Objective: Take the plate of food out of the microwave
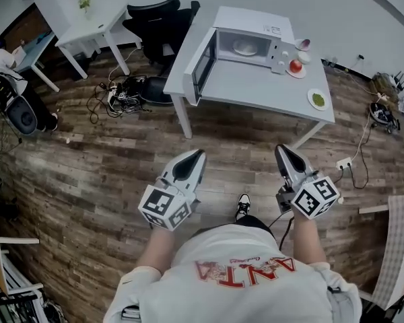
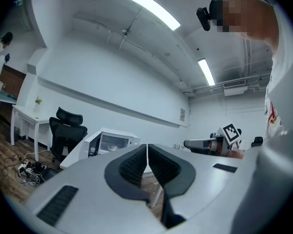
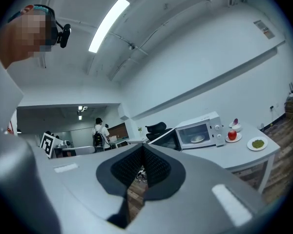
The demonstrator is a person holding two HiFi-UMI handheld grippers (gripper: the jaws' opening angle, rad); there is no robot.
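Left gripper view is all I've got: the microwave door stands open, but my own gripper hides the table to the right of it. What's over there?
Observer: A red fruit on a small plate sits on the table, right beside the microwave on its control-panel side.
Operator: Anything nearer the front edge?
Observer: Yes, a dish of green food near the table's front right corner, apart from the fruit.
Operator: Is the right gripper carrying anything?
Observer: No. In its own view the right gripper has its jaws together with nothing between them.
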